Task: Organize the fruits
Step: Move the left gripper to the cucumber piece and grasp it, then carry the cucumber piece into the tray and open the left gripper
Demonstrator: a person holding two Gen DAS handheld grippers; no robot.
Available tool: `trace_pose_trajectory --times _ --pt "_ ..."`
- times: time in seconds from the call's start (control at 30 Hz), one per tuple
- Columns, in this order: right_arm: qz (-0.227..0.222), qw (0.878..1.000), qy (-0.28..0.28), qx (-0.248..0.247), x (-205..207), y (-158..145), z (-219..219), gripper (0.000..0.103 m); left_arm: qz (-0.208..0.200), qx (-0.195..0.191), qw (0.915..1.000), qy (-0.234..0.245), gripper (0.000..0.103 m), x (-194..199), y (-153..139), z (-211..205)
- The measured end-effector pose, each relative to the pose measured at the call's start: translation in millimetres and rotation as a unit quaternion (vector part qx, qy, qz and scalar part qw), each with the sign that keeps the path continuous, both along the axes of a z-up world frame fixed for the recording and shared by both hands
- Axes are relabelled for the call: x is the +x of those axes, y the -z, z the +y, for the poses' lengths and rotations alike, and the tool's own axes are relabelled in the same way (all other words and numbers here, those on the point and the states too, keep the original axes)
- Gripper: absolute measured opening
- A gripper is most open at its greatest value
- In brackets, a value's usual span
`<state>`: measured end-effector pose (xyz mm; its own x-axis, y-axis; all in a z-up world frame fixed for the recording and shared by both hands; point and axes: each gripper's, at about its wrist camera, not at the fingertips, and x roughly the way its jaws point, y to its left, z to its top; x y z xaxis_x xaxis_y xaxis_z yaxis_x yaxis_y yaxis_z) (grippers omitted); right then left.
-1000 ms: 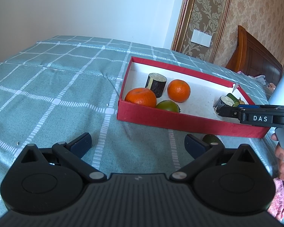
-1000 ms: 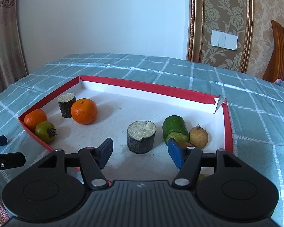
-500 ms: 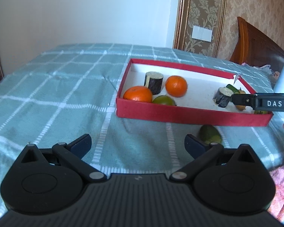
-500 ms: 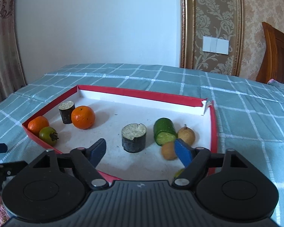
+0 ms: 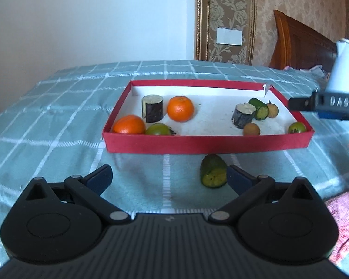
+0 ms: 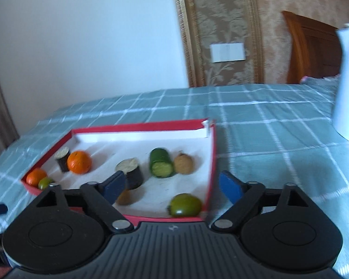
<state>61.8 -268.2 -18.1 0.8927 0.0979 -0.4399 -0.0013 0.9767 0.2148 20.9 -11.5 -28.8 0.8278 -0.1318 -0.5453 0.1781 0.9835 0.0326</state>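
Lettering "DAS" in white shows on the right gripper's (image 5: pixel 323 107) black body at the right edge of the left wrist view; we read no other writing. Across the middle of that view sits the red box (image 5: pixel 207 143) with a white floor on the checked bedspread (image 5: pixel 58 107). In it we see two oranges (image 5: pixel 180 108), two dark cut cylinders (image 5: pixel 152 108), a cucumber piece (image 5: pixel 259 108), brown round fruits (image 5: pixel 251 129) and green tomatoes (image 5: pixel 158 130). Another cucumber piece (image 5: pixel 213 171) lies outside, below the box's near wall, just beside the left gripper's (image 5: pixel 168 176) right finger. Its jaws stand wide, holding nothing. The right gripper's jaws are opening, empty.
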Motion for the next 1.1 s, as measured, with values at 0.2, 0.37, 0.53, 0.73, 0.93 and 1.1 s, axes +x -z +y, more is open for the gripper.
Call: trace_pose_trajectory --times 0.2,0.37,0.53,0.73,0.93,1.1 --pt "0.000 1.000 0.016 0.021 -0.4 0.2 -12.4 0.093 -0.013 0.025 0.9996 0.008 0.103 4.9 1.1 -19.1" --pt "0.005 1.000 -0.005 -0.004 -0.6 3.0 0.8 0.093 -0.007 0.029 0.9992 0.025 0.103 12.3 1.2 -30.7" --pt "0.008 1.000 -0.014 -0.013 -1.3 4.6 7.6 0.093 0.013 0.044 0.9984 0.033 0.084 21.9 9.9 -37.2" --pt "0.011 1.000 -0.018 -0.015 -1.5 5.0 10.5 0.093 0.032 0.008 0.9988 0.036 0.067 27.3 16.7 -26.2" --pt "0.017 0.999 -0.021 -0.023 0.0 7.5 13.8 0.093 0.026 0.003 0.9965 0.079 0.029 20.7 14.8 -34.3" --pt "0.022 0.999 -0.022 -0.028 1.2 9.3 16.0 0.093 0.019 0.004 0.9969 0.076 0.029 17.3 10.1 -32.3"
